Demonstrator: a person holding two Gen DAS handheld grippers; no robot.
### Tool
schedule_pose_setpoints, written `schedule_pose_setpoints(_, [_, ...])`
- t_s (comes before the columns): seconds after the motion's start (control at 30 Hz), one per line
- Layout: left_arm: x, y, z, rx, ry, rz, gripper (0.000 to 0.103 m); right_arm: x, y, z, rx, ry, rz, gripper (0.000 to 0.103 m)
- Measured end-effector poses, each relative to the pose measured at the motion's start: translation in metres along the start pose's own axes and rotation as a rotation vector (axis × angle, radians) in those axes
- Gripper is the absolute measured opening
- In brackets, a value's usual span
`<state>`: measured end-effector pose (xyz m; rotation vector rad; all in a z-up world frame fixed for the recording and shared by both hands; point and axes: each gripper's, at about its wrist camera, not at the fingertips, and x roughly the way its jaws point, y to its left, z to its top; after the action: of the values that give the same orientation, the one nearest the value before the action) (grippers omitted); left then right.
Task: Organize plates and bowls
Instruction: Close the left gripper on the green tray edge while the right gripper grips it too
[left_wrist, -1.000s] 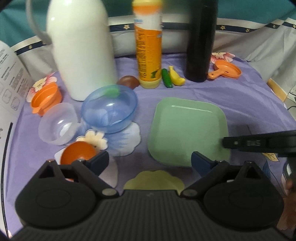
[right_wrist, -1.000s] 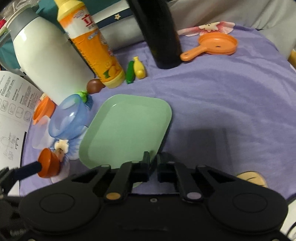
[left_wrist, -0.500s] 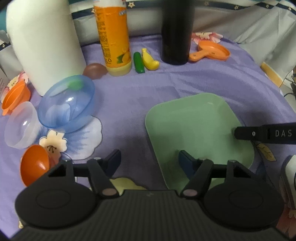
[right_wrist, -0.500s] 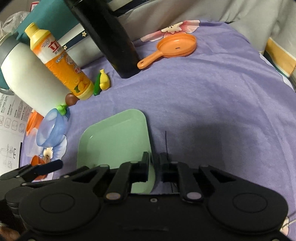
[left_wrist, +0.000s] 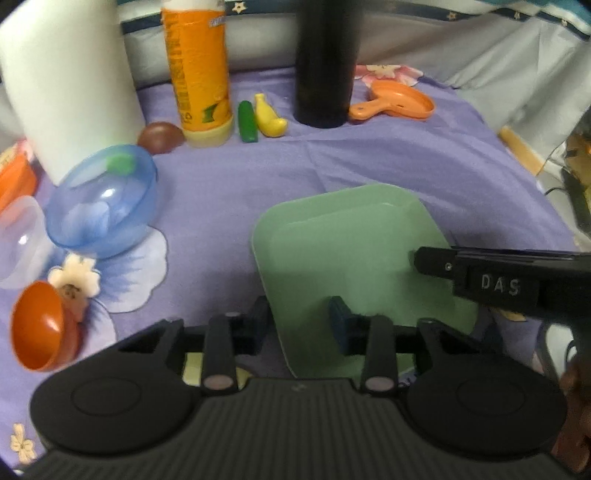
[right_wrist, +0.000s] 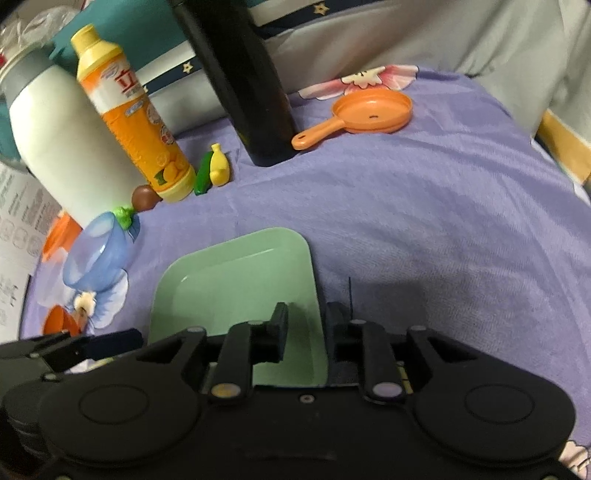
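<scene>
A pale green square plate (left_wrist: 354, 254) lies on the purple cloth; it also shows in the right wrist view (right_wrist: 236, 280). My left gripper (left_wrist: 301, 321) is open, its jaws straddling the plate's near left edge. My right gripper (right_wrist: 306, 326) is open, its jaws either side of the plate's right edge. A blue translucent bowl (left_wrist: 101, 210) sits tilted at the left, with a clear bowl (left_wrist: 18, 240) and a small orange bowl (left_wrist: 37, 332) near it.
A white jug (left_wrist: 70, 81), an orange bottle (left_wrist: 199, 70) and a black bottle (left_wrist: 325, 62) stand at the back. Toy banana (left_wrist: 269, 116), green toy vegetable (left_wrist: 247, 122), brown ball (left_wrist: 160, 136) and orange toy pan (left_wrist: 395, 103) lie near them.
My left gripper moved right onto the plate's left edge and narrowed. My right gripper opened from shut, with the plate's right edge now between its jaws. The plate looks turned.
</scene>
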<state>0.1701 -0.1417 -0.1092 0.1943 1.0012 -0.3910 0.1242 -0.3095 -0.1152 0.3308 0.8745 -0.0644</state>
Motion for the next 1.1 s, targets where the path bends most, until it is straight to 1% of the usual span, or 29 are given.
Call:
schedule_pose_setpoints(0.03, [-0.001, -0.003, -0.001, 0.013, -0.008, 0.011, 0.034, -0.001, 0.002, 0.000, -0.004, 0.003, -0.009, 0.025])
schedule_pose_setpoints(0.07, [-0.002, -0.004, -0.001, 0.017, -0.013, 0.017, 0.034, -0.002, 0.004, 0.000, -0.002, 0.006, -0.010, 0.028])
schedule_pose_setpoints(0.17, [-0.008, -0.005, -0.003, 0.008, -0.017, 0.027, 0.031, -0.005, 0.005, -0.003, 0.007, 0.013, -0.017, 0.028])
schedule_pose_setpoints(0.27, [-0.015, -0.005, -0.003, 0.013, -0.020, 0.035, 0.030, -0.010, 0.004, -0.005, 0.027, 0.022, -0.011, 0.028])
schedule_pose_setpoints(0.47, [-0.033, 0.000, -0.004, -0.002, -0.034, 0.041, 0.030, -0.027, 0.011, -0.009, 0.026, 0.021, 0.000, 0.028])
schedule_pose_setpoints(0.63, [-0.056, 0.009, -0.009, -0.022, -0.052, 0.047, 0.031, -0.046, 0.022, -0.012, 0.017, 0.012, 0.019, 0.028])
schedule_pose_setpoints(0.8, [-0.081, 0.017, -0.016, -0.030, -0.075, 0.069, 0.031, -0.064, 0.036, -0.018, 0.002, 0.010, 0.038, 0.028])
schedule_pose_setpoints(1.1, [-0.126, 0.038, -0.038, -0.059, -0.109, 0.109, 0.031, -0.098, 0.069, -0.035, -0.022, 0.014, 0.086, 0.028])
